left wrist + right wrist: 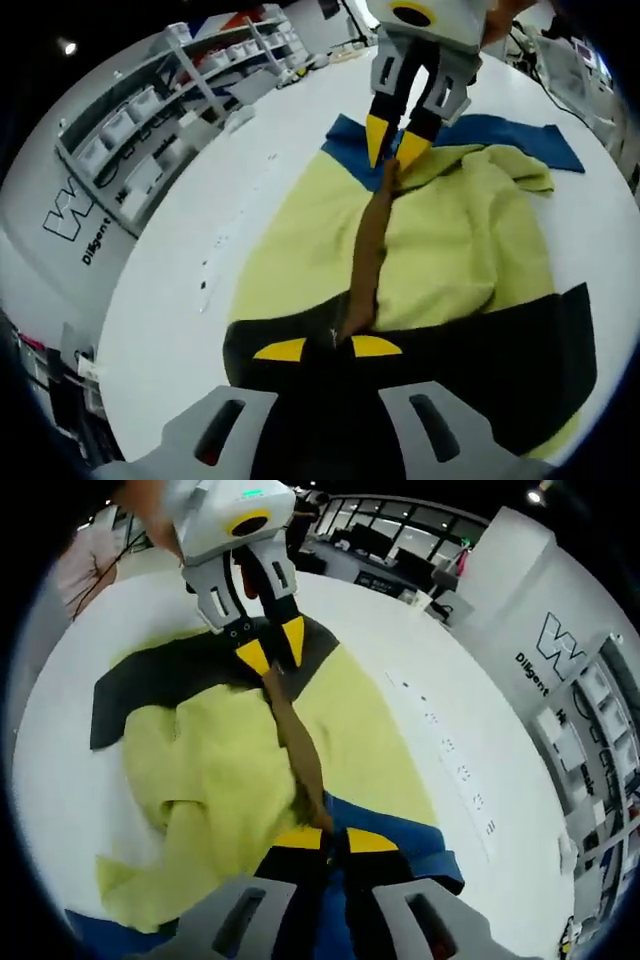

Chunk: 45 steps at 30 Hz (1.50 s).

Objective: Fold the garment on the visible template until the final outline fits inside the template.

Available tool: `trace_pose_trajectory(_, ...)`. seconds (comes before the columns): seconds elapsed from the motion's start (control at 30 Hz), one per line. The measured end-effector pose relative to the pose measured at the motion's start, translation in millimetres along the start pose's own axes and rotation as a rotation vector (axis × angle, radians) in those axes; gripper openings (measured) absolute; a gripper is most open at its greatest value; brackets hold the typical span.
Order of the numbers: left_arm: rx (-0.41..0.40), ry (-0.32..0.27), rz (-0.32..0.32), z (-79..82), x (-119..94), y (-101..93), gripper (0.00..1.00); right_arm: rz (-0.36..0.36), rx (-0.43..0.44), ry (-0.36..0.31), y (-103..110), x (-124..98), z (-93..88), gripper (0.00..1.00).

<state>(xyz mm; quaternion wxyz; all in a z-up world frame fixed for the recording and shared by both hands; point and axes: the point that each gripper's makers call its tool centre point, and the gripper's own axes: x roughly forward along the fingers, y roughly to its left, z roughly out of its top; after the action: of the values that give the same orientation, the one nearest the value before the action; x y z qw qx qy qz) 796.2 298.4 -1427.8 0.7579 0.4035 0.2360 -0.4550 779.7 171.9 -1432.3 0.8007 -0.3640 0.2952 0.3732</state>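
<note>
stretching the garment (450, 250) taut between left gripper (328, 348) and right gripper (335, 838).

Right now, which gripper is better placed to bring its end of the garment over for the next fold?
Either, marginally the left gripper: it pinches the garment at its black end, while the right gripper holds the blue end.

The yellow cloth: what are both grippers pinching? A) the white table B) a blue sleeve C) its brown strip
C: the left gripper and right gripper each clamp an end of the brown strip running across the yellow garment.
</note>
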Motion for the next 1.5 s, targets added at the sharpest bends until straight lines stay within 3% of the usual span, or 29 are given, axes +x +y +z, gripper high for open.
trace_pose_trajectory(0.07, -0.001, 0.01, -0.006, -3.5, 0.7, 0.5, 0.06, 0.013, 0.037, 0.0, 0.1, 0.2, -1.6, 0.0)
trace_pose_trajectory(0.2, -0.09, 0.014, -0.035, -7.5, -3.0, -7.9, 0.04, 0.06, 0.104, 0.001, 8.7, -5.4, -3.5, 0.0)
trace_pose_trajectory(0.73, -0.152, 0.013, -0.151, -11.3, -31.2, -58.8, 0.04, 0.167, 0.165, 0.015, 56.6, -34.9, -13.0, 0.0)
trace_pose_trajectory(1.13, -0.202, 0.013, -0.195, -15.1, -58.3, -104.1, 0.04, 0.238, 0.211, 0.035, 100.1, -57.6, -19.8, 0.0)
trace_pose_trajectory(1.5, -0.201, 0.009, -0.216, -21.6, -76.8, -136.1, 0.04, 0.268, 0.25, 0.044, 140.8, -77.6, -26.6, 0.0)
